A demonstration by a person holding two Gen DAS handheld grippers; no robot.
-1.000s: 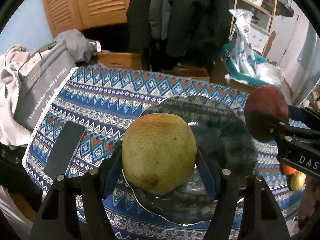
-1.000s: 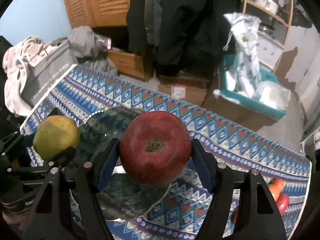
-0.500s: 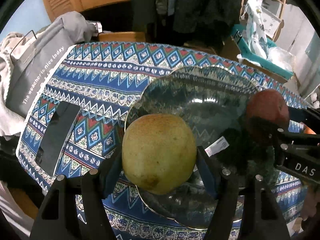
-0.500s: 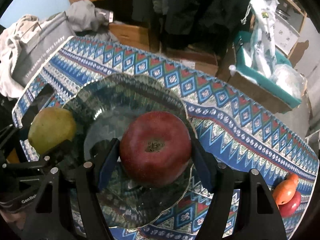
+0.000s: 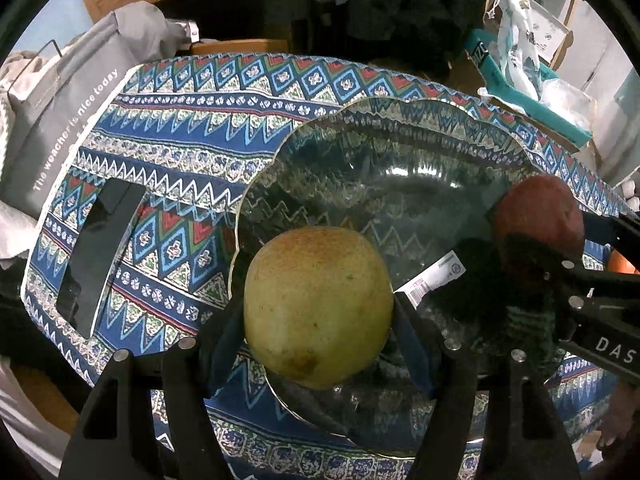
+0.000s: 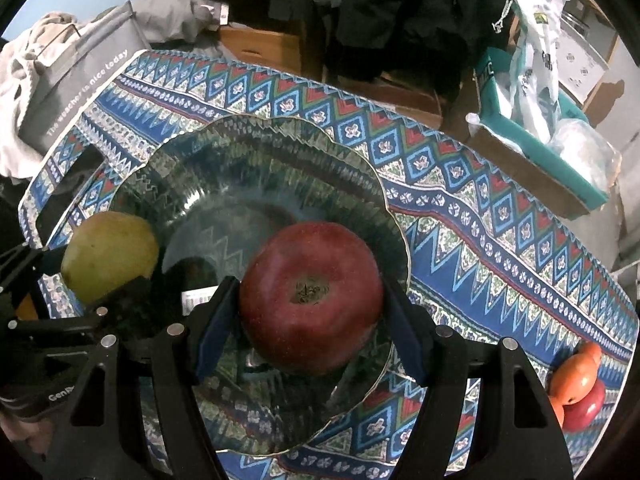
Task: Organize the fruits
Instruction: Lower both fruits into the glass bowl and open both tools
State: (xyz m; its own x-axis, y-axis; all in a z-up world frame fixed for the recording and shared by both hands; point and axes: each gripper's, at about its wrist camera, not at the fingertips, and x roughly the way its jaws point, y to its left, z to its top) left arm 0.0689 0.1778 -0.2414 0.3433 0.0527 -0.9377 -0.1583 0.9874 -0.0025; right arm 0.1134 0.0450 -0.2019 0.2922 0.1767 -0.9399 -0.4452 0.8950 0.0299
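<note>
My left gripper (image 5: 318, 320) is shut on a yellow-green pear (image 5: 318, 306), held over the near left part of a clear glass plate (image 5: 384, 128) on the patterned tablecloth. The right gripper (image 6: 310, 316) is shut on a dark red apple (image 6: 310, 300), stem end up, over the plate's (image 6: 256, 148) near right part. Each view shows the other fruit at its edge: the apple (image 5: 538, 216) at the right, the pear (image 6: 108, 256) at the left. Whether either fruit touches the glass I cannot tell. A white barcode sticker (image 5: 436, 276) lies on the plate between them.
A black phone (image 5: 96, 248) lies on the cloth left of the plate. Orange and red fruits (image 6: 580, 388) sit at the table's right end. A grey bag with white lettering (image 5: 60, 120) leans beyond the left edge. Boxes and hanging clothes stand behind the table.
Both grippers have sunk toward the plate and tipped further downward, each still holding its fruit. The plate now fills more of both views.
</note>
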